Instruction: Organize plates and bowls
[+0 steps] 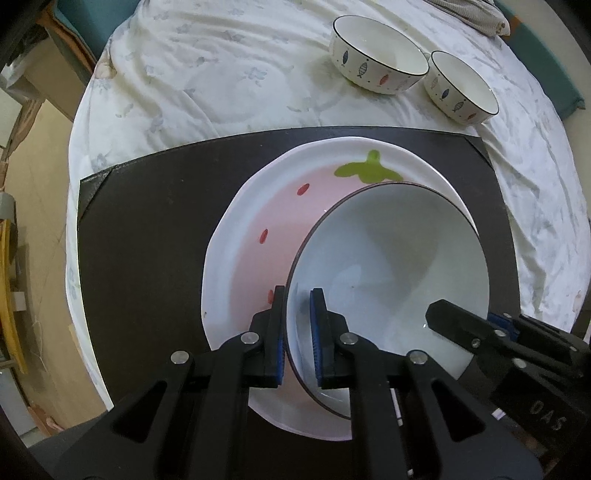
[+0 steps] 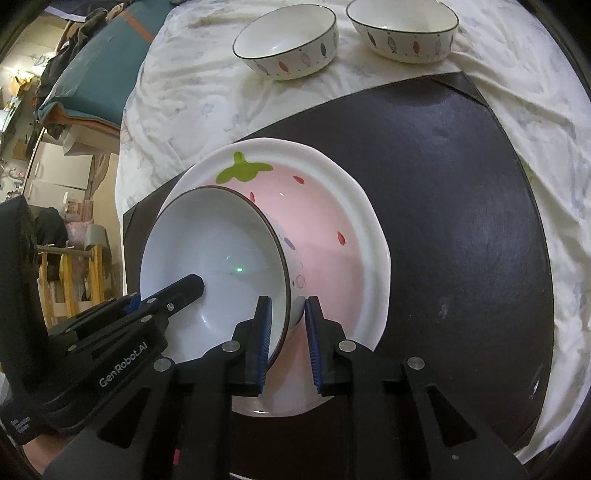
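Both grippers clamp one white bowl by its rim: left gripper on the left edge, right gripper on the right, jaws narrow. Bowl tilted over the strawberry plate on the dark mat. Two fish-pattern bowls on the far cloth.

3 bowls, 1 strawberry plate, 1 blk mat, 2 grippers

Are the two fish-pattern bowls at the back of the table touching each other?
Apart. The right wrist view shows wrinkled tablecloth between the left fish bowl and the right fish bowl; in the left wrist view their rims overlap.
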Tool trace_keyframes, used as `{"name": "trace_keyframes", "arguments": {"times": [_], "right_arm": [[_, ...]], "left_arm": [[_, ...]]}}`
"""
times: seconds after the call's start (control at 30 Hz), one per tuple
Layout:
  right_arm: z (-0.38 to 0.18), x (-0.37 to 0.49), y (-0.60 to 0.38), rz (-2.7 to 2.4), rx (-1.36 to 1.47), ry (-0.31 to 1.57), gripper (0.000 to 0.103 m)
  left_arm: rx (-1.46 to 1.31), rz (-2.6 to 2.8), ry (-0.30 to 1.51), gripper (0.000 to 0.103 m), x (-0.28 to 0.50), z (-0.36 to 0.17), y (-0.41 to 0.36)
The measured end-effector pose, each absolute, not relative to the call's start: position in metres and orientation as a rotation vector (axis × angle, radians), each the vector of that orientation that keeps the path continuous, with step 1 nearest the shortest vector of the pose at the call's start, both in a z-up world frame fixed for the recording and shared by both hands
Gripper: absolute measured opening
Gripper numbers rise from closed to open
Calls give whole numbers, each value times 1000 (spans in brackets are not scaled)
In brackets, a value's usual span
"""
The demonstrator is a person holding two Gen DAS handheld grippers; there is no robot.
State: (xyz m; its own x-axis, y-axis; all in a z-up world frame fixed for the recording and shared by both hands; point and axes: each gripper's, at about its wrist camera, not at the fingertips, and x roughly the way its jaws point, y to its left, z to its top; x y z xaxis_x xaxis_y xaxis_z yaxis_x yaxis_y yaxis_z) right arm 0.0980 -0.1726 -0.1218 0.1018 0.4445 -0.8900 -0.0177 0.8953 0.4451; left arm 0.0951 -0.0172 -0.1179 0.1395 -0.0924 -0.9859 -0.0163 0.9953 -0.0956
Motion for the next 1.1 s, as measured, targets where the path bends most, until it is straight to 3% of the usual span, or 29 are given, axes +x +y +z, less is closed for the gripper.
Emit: {"name": "trace_keyframes", "arguments": {"times": [0.03, 0.1, 0.27, 0.37, 0.5, 0.63, 0.7, 0.77, 0.8, 0.9, 1.03, 1.1], "right_arm": [[-122, 98, -173, 358, 372, 1430, 22], [-122, 99, -174, 357, 383, 1434, 22], [-117, 98, -176, 348, 373, 1420, 22], [-115, 98, -177, 343, 369, 1411, 22], [-106, 97, -179, 323, 337, 1368, 22], [-101, 98, -181, 316, 330, 1348, 22], [-100, 98, -181, 322, 336, 1340, 22], [-96, 96, -180, 335, 340, 1321, 22], [-94, 96, -180, 337, 333, 1313, 25], [-84, 93, -180, 327, 322, 1259, 63], [-74, 94, -184, 321, 336, 1215, 69], [-71, 96, -186, 316, 352, 1205, 81]], "left_arm": [[-88, -60, 1432, 12, 95, -118, -17], [-81, -54, 1422, 26, 94, -118, -17], [-46, -31, 1371, 37, 93, -109, -15], [-31, -26, 1355, 53, 93, -106, -15], [-10, -30, 1324, 67, 95, -101, -17], [-19, -26, 1307, 73, 96, -98, -17], [-18, -10, 1296, 84, 95, -95, -16], [-23, -4, 1277, 88, 94, -91, -16], [-24, -1, 1268, 90, 94, -88, -15], [-30, 6, 1226, 100, 92, -80, -12], [-13, 18, 1166, 103, 92, -70, -11], [-25, 24, 1144, 103, 91, -63, -9]]}}
